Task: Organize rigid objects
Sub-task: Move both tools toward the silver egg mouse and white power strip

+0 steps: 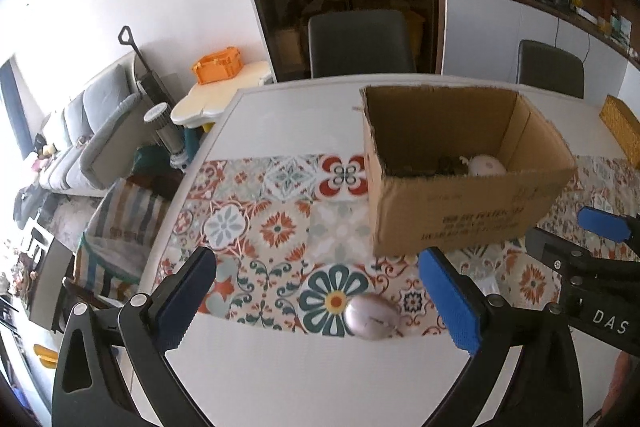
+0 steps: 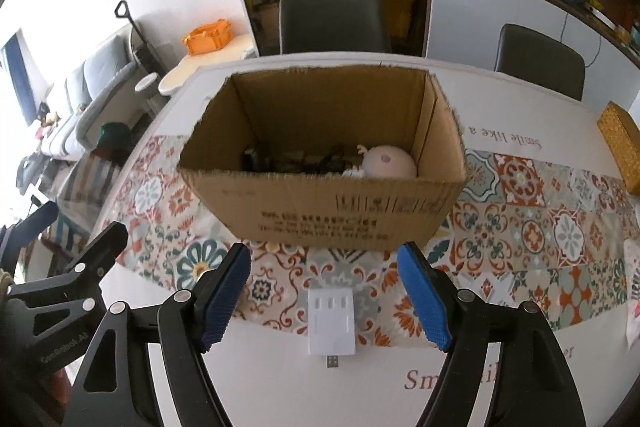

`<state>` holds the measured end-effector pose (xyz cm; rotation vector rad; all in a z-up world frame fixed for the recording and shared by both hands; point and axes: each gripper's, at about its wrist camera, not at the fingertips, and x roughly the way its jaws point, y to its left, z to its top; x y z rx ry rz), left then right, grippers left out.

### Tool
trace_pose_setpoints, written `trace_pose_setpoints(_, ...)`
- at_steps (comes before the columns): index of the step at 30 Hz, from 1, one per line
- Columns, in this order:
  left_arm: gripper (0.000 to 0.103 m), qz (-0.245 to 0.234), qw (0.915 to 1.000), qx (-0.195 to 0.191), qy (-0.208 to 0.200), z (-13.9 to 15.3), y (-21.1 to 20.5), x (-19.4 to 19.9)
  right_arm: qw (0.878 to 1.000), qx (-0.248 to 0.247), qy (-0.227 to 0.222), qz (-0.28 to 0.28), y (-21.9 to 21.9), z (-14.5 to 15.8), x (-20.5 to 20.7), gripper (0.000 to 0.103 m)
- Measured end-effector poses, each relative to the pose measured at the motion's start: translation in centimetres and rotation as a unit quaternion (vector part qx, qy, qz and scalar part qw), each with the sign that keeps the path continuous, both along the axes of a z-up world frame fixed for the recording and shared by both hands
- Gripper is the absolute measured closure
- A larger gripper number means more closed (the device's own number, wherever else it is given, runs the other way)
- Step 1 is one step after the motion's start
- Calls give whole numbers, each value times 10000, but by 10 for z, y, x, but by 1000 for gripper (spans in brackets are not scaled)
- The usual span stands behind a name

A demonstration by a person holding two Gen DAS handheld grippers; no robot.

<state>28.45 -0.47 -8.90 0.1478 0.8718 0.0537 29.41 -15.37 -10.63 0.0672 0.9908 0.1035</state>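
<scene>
Two dark chairs (image 2: 334,21) stand behind the table (image 2: 400,387); orange crate (image 1: 216,65) on side table; grey sofa (image 1: 80,131) at left.

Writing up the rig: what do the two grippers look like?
Both match: the left gripper and right gripper have black angular frames with silver rivets and jaws lined with ribbed blue pads. White lettering marks the frames. No cables or sleeves show.

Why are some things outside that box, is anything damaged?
Nothing looks broken or spilled. A pale oval object and a white USB device lie loose on the table runner, outside the cardboard box, whose top rim is roughly torn.
</scene>
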Motion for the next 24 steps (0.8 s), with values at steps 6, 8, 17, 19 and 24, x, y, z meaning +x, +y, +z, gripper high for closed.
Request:
trace_pose_setpoints(6,0,54,9995,-113,297,-19,3,-5,9999,-26,106,85,3,-14,-5,27)
trace_pose_setpoints(8,0,48,9990,-124,429,-27,1,-5,9998,-37,197,70,3,-22,-6,27)
trace_pose_setpoints(17,0,-61,9960,-73,886,-60,-6,-7,9979,-95,629,145,2,-61,-11,28)
trace_pose_setpoints(19,0,-70,9951,-67,986,-68,-6,-6,9973,-104,717,144,2,-70,-11,28)
trace_pose_setpoints(24,0,-95,9920,-85,1258,-87,-8,-4,9953,-105,957,126,0,-90,-9,31)
